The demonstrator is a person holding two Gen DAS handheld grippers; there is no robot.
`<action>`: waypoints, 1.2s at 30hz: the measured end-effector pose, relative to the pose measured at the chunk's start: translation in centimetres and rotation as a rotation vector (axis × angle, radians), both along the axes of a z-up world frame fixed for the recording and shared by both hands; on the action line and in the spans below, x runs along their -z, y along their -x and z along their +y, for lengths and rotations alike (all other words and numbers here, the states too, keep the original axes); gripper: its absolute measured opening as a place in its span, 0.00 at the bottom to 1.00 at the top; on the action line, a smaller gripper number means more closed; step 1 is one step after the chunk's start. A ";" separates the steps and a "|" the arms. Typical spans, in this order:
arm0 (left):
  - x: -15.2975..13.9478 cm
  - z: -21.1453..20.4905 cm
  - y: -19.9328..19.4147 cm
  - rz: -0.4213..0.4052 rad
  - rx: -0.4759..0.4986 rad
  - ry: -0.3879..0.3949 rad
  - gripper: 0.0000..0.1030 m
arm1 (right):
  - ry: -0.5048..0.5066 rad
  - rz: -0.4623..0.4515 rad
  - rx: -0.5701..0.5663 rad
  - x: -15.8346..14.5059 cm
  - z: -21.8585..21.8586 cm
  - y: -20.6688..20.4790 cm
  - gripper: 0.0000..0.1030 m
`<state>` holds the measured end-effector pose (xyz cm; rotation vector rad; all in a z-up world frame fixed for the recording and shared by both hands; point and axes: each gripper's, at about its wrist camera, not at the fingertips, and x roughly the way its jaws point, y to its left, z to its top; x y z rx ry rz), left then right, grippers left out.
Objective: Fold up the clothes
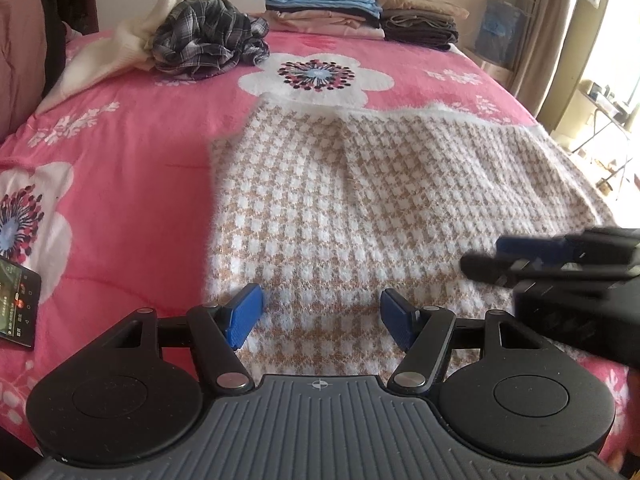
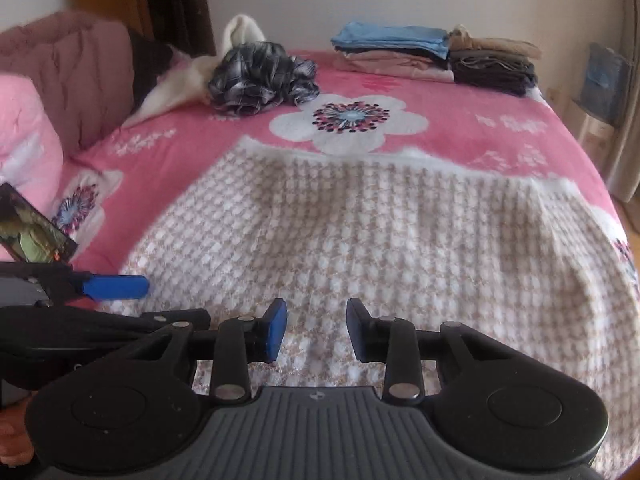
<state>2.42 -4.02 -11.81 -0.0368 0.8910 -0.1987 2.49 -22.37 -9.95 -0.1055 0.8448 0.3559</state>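
Houndstooth sweater [image 1: 360, 216] spread flat on pink floral bedspread [image 1: 132, 152], tan-and-white knit with a white fuzzy edge along the far side, filling the near right part of the bed. Same sweater [image 2: 360, 248] seen from the right wrist, blurred, running past the bed's right edge.

Left gripper [image 1: 320, 316] low over the sweater's near edge, jaws standing wide apart, 2 blue pads clear of each other with only knit showing beneath the gap; nothing clamped. Whether the pads touch the fabric: cannot tell.

Right gripper [image 2: 316, 330] just above the sweater's near part, jaws partly open, narrower than the left's, nothing pinched between the pads. Also visible from the left wrist at the right margin, blurred [image 1: 532, 256].

Left gripper's blue pad poking in at the right-wrist view's left side [image 2: 116, 287], near the sweater's left border.

Farther back: crumpled plaid shirt [image 1: 208, 40] lying against a cream garment [image 1: 120, 48] at the far left; 2 folded stacks [image 1: 360, 12] side by side at the far edge, blue piece on top of 1, dark pieces in the other. Phone [image 1: 16, 304] lying on the bedspread at the left, screen lit, well apart from the sweater.
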 end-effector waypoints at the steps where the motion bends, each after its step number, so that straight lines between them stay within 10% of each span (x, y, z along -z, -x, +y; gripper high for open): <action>1: 0.0 0.0 0.0 -0.001 -0.001 0.000 0.64 | 0.017 0.018 -0.005 0.8 0.3 -0.2 0.35; 36: -0.1 -5.8 0.9 0.122 0.075 -0.232 0.65 | -0.022 0.099 0.360 2.4 -11.8 2.0 0.44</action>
